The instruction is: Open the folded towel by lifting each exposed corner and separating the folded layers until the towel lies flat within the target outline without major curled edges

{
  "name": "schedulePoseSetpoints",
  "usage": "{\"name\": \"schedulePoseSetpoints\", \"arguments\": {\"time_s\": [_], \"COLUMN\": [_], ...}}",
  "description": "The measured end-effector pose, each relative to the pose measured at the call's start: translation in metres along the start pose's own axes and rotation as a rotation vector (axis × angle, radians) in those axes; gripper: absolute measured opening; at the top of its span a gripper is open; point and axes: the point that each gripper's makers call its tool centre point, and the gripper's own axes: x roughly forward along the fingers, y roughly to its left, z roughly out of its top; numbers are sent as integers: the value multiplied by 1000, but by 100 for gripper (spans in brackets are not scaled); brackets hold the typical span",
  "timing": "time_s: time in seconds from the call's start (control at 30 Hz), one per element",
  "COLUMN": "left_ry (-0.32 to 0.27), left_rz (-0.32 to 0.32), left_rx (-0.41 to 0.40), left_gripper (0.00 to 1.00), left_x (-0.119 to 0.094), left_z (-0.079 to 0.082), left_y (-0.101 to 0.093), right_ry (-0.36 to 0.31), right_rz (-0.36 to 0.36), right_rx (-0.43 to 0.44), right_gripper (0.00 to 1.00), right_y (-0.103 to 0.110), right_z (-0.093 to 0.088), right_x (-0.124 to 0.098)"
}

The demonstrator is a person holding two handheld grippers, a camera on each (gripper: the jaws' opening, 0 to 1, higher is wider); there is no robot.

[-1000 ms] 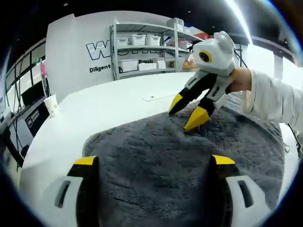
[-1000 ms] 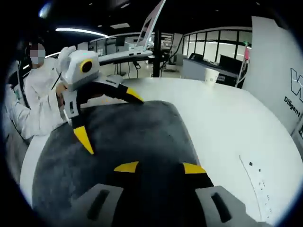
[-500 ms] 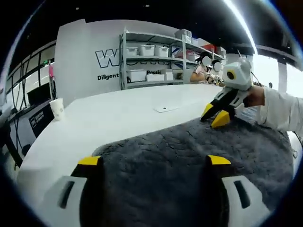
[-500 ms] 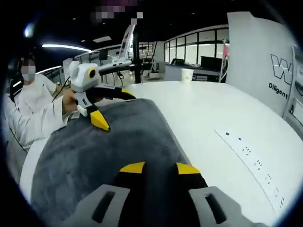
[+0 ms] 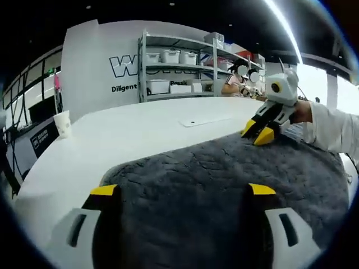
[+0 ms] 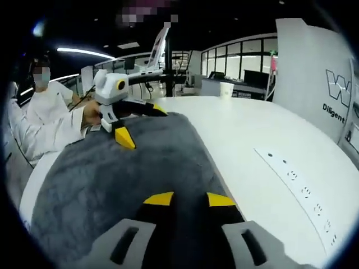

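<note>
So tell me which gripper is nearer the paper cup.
Left. The left gripper is at the towel's far end, toward the cup; the right gripper is at the near end, farther off.

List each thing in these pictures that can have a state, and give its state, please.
towel: spread over the table, its far edge wavy.
left gripper: open, jaws wide apart over the towel.
right gripper: jaws close together on the towel's edge; whether cloth is pinched cannot be told.
paper cup: upright on the table.
bins: on the shelf, lids on.
</note>
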Motion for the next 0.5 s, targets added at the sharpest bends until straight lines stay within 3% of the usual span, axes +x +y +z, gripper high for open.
{"name": "schedulePoseSetpoints", "arguments": {"time_s": [0.5], "left_ry": [-3], "left_rz": [1], "left_rx": [-1], "left_gripper": [91], "left_x": [-1], "left_z": [0], "left_y": [-1], "right_ry": [-7], "right_rz": [-15], "right_rx": [23], "right_gripper": [18], "right_y": [-9], "right_z": [-16], "right_x": [-27]}}
